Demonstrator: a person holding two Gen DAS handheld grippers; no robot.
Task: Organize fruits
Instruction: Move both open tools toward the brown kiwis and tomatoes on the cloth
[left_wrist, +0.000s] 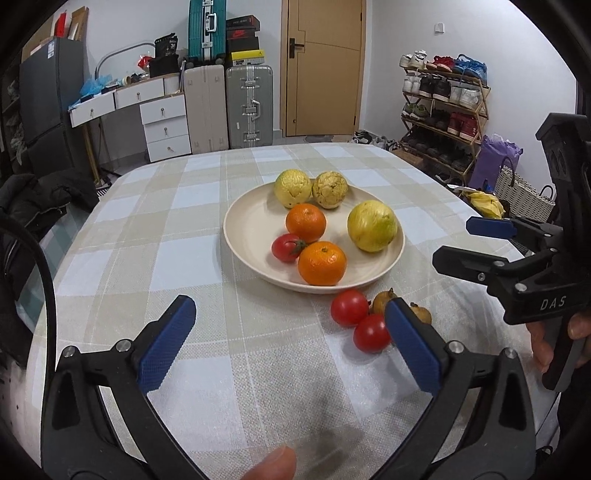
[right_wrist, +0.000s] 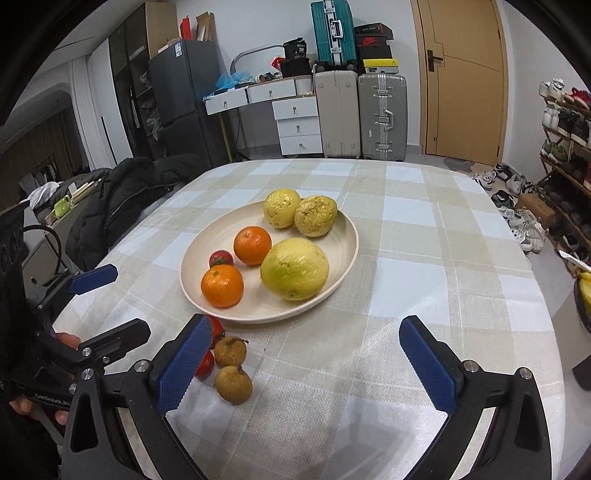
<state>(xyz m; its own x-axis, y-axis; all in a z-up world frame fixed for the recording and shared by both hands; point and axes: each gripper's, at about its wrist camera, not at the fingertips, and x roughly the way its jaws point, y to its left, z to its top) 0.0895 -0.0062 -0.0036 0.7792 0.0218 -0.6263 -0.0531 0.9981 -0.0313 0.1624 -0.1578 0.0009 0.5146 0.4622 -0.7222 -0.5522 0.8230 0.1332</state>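
Both grippers, left (left_wrist: 290, 341) and right (right_wrist: 306, 356), have fingers apart, empty. We judge the tomatoes (left_wrist: 349, 307) beside the plate (left_wrist: 243, 221) next: straddle one, close gently, avoid the longans (right_wrist: 233, 384).

"DAS" is printed on the right gripper (left_wrist: 461, 243).

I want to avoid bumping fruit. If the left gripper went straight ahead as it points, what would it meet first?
Probably the plate rim, then the near orange; the left gripper is open and empty, though depth is unclear.
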